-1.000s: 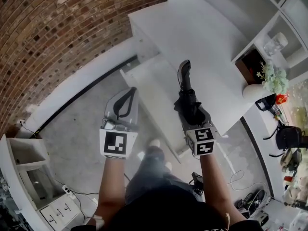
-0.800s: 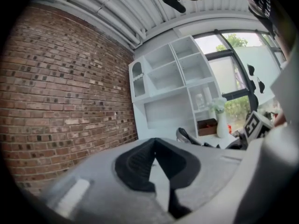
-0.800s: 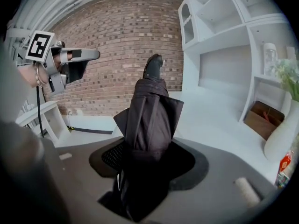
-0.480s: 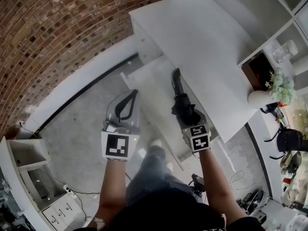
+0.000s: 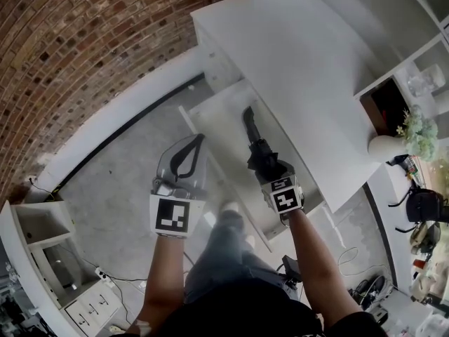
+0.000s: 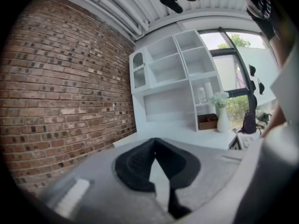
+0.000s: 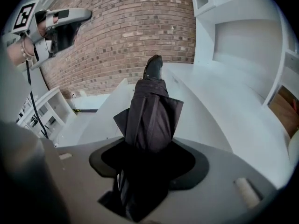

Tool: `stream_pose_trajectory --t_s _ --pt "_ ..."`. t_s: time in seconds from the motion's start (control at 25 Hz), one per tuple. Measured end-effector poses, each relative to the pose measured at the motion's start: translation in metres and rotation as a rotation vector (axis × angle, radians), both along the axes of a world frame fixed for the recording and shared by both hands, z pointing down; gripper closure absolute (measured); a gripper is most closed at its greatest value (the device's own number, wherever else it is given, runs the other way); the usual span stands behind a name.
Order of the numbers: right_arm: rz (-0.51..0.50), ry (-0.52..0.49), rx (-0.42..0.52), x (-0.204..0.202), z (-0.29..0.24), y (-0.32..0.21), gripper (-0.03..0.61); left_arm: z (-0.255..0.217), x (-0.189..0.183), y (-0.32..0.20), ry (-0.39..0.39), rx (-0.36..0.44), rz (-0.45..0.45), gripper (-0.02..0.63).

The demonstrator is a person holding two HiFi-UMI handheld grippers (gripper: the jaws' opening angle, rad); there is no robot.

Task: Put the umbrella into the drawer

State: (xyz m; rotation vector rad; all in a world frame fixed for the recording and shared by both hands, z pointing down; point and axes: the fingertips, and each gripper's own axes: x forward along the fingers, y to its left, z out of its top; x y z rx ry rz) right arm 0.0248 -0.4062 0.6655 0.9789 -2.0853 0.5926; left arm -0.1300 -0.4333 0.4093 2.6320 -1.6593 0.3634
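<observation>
Where right claw [image 5: 265,166] clamps, umbrella [image 5: 250,125] hidden — partly

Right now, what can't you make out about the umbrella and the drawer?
- Gripped end of umbrella: right gripper view, buried in the jaws of the right gripper.
- Whether umbrella touches drawer: head view looks from above, gap unreadable.
- Near end of drawer: head view, right gripper and arm cover it.
- Both: left gripper view, out of frame; left gripper faces the shelves.

Home-like room, going by brick wall [image 5: 84,48], white shelf unit [image 6: 173,73], flower vase [image 6: 223,120], white desk [image 5: 302,62].
</observation>
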Motion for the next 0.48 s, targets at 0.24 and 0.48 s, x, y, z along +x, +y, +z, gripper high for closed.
stream_pose_trajectory --t_s 0.24,0.48 --pt "-0.005 0.037 -0.073 -0.001 0.026 -0.004 0.327 0.014 0.002 -0.007 -0.001 -0.029 0.013 0.617" --pt "-0.015 0.104 -0.163 -0.001 0.058 -0.006 0.327 0.024 0.002 -0.010 0.003 -0.056 0.030 0.617"
